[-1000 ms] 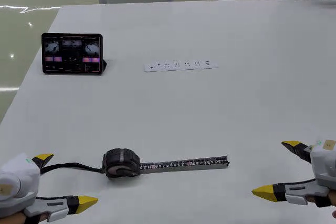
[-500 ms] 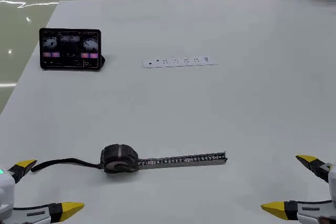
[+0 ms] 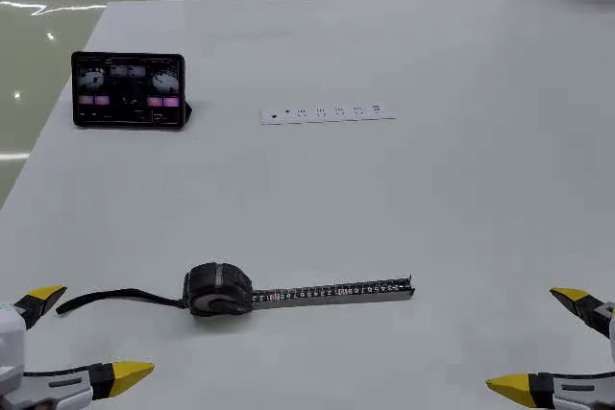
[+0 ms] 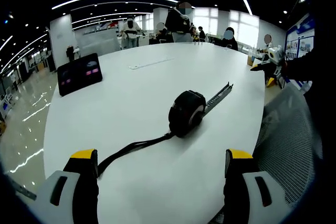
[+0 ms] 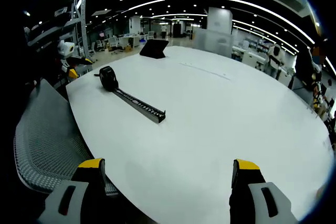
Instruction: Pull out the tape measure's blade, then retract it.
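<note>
Fine dark graduations are printed along the blade (image 3: pixel 332 291) of the black tape measure (image 3: pixel 219 290), but the figures are too small to be read, and no lettering can be made out on its case. On the screen of the tablet (image 3: pixel 128 90), which is propped upright near the table's far left edge, dials and pink patches are displayed; their captions are too small to be read. A white power strip (image 3: pixel 327 113) is laid flat to the tablet's right, well apart from it. The work is set on a broad white table (image 3: pixel 432 189) in a large open hall, where a glossy floor (image 3: pixel 48 7) is seen beyond the table. In the gripper views, long ceiling lights (image 5: pixel 173 15) and a grey mesh seat (image 5: pixel 42 145) at the table's near edge are seen, and in the left gripper view people (image 4: pixel 178 22) are standing past the far end. The tape measure lies near the table's front edge, between the two grippers, with its blade drawn out part way and lying flat toward the right. A black strap (image 3: pixel 115 299) trails from the case and ends just beside one yellow fingertip of the left gripper (image 3: pixel 91 333). Both that gripper and the right gripper (image 3: pixel 538 341) are held with jaws spread wide and nothing between them. The left is near the case, and the right is well apart from the blade's hooked end.
</note>
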Demonstrator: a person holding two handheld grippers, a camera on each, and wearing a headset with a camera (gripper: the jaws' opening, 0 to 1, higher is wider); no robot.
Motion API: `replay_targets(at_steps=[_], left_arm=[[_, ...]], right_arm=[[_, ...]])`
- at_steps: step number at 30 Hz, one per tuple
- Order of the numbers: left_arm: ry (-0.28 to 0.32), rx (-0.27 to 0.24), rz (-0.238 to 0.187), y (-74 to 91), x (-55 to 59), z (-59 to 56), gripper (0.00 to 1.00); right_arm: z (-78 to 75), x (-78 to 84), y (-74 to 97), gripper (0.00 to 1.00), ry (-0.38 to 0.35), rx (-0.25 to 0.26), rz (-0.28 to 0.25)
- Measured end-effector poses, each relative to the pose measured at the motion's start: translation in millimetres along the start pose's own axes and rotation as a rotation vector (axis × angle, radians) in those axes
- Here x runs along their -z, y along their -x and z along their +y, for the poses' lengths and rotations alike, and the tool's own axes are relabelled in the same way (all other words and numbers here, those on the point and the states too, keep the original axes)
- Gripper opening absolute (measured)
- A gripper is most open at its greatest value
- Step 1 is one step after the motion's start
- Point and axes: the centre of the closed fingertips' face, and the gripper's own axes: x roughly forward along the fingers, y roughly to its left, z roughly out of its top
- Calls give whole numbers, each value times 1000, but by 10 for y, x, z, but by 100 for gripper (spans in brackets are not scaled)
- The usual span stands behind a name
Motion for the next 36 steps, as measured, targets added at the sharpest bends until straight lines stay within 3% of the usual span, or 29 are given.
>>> replay_targets(at_steps=[6,7,8,9,10,13,21,28,31,33,36], left_arm=[[10,7,9,-63,-44,-17,99],[-11,8,13,-67,-54,-22,98],[-27,-3,10,-76,-77,-5,97],[-17,2,-1,-91,-123,-10,97],[1,12,-4,-106,-149,-27,99],[-15,6,-9,-147,-252,-38,99],[-12,10,-24,-279,-474,-139,99],[10,0,-19,-433,-540,-206,99],[22,21,33,-531,-466,-298,99],[8,25,14,-571,-501,-344,99],[3,18,24,-642,-507,-383,99]], right_arm=[[-21,-91,-58,99,15,-17,-6],[-10,-98,-68,99,19,-32,-2],[65,-78,-79,99,9,-82,16],[71,-77,-91,99,22,-96,27],[73,-66,-99,99,35,-102,39],[30,-19,-122,99,63,-117,95],[-74,-138,-176,99,166,-155,134],[-174,-267,-263,99,230,-183,174],[-188,-377,-325,99,256,-200,177],[-158,-424,-357,99,282,-215,181],[-162,-486,-433,99,317,-243,185]])
